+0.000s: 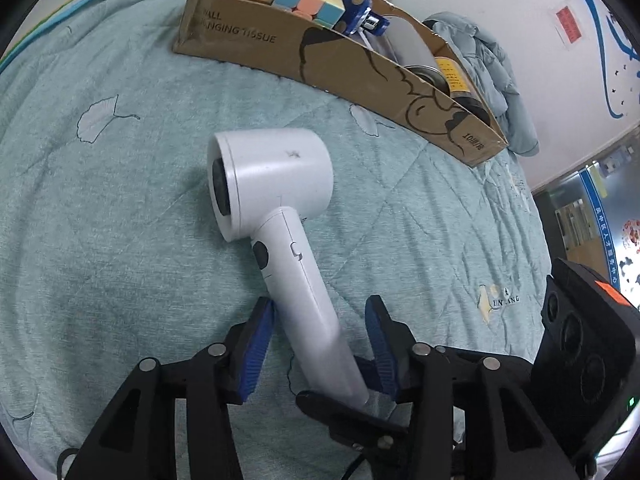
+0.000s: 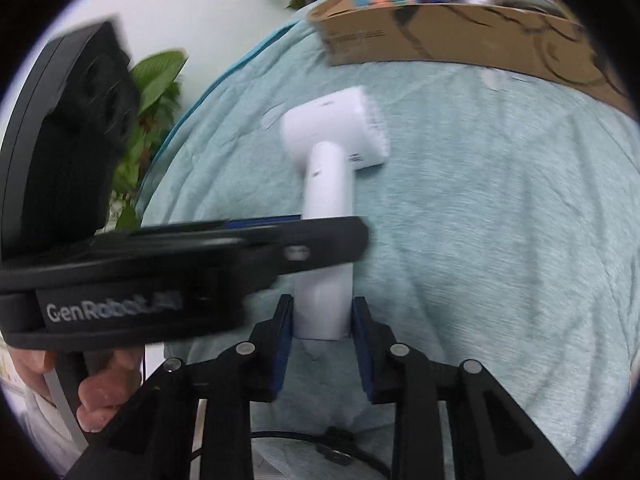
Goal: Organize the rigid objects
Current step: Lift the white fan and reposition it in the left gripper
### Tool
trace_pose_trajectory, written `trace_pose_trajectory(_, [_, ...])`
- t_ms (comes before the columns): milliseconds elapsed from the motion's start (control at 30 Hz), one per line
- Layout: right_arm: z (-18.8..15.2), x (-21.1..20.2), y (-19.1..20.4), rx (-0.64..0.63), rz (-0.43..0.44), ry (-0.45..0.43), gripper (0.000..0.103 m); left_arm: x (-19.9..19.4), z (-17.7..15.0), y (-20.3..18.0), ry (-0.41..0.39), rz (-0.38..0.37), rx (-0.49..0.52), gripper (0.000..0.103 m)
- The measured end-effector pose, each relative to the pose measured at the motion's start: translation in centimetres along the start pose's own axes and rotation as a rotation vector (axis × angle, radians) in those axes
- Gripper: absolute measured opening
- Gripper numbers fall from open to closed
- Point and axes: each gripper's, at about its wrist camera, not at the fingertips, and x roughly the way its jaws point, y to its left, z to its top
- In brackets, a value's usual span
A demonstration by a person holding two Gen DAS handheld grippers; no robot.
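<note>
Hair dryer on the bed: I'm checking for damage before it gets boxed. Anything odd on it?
Yes: the white hair dryer has a small dark scuff on top of its barrel. It lies on its side outside the cardboard box; no cracks are visible.

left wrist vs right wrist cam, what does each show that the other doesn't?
Left wrist only: the dryer's dark front end, the handle button, a crumpled blanket behind the box.
Right wrist only: potted plants, a hand holding the left claw.
Both: white hair dryer on the teal quilt, cardboard box with the cube, right claw pinching the handle's end.
</note>
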Motion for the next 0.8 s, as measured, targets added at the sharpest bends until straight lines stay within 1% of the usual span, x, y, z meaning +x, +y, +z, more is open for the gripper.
trace_pose_trajectory(67, [0.5, 0.6, 0.4, -0.011, -0.009, 0.014, 0.028, 0.5, 0.1, 0.5, 0.01, -0.006, -0.014, 0.044])
trace_pose_trajectory(100, [0.9, 0.8, 0.4, -0.011, -0.013, 0.015, 0.028, 0.7, 0.2, 0.7, 0.014, 0.003, -0.022, 0.035])
trace_pose_trajectory(133, [1.1, 1.0, 0.5, -0.012, -0.017, 0.015, 0.028, 1.0, 0.3, 1.0, 0.02, 0.008, -0.032, 0.032])
trace_pose_trajectory(233, [1.8, 1.2, 0.9, -0.03, -0.034, 0.017, 0.028, 1.0, 0.6, 1.1, 0.011, 0.011, -0.036, 0.031])
trace_pose_trajectory(333, [2.7, 1.5, 1.9, -0.059, -0.05, -0.001, 0.028, 0.4, 1.2, 0.8, -0.009, 0.017, -0.027, 0.031])
trace_pose_trajectory(467, [3.4, -0.1, 2.7, -0.116, -0.085, -0.081, 0.028, -1.6, 2.7, -0.2, -0.068, 0.004, 0.003, 0.03])
trace_pose_trajectory(533, [3.9, -0.9, 3.0, -0.127, -0.088, -0.122, 0.028, -2.8, 3.5, -0.9, -0.099, 0.0, 0.026, 0.03])
trace_pose_trajectory(633, [5.1, -2.6, 3.3, -0.125, -0.084, -0.192, 0.028, -4.5, 5.2, -2.3, -0.139, -0.019, 0.063, 0.029])
trace_pose_trajectory(700, [5.8, -3.5, 3.7, -0.137, -0.092, -0.235, 0.028, -5.4, 6.6, -3.5, -0.16, -0.051, 0.088, 0.029])
trace_pose_trajectory(733, [6.3, -3.9, 3.9, -0.151, -0.096, -0.252, 0.022, -5.8, 7.4, -4.0, -0.164, -0.076, 0.102, 0.029])
trace_pose_trajectory(767, [6.7, -4.2, 4.2, -0.17, -0.099, -0.267, 0.006, -5.9, 8.1, -4.7, -0.158, -0.099, 0.123, 0.028])
trace_pose_trajectory(800, [7.2, -4.4, 4.4, -0.192, -0.131, -0.29, 0.004, -5.9, 8.7, -5.5, -0.156, -0.106, 0.145, 0.028])
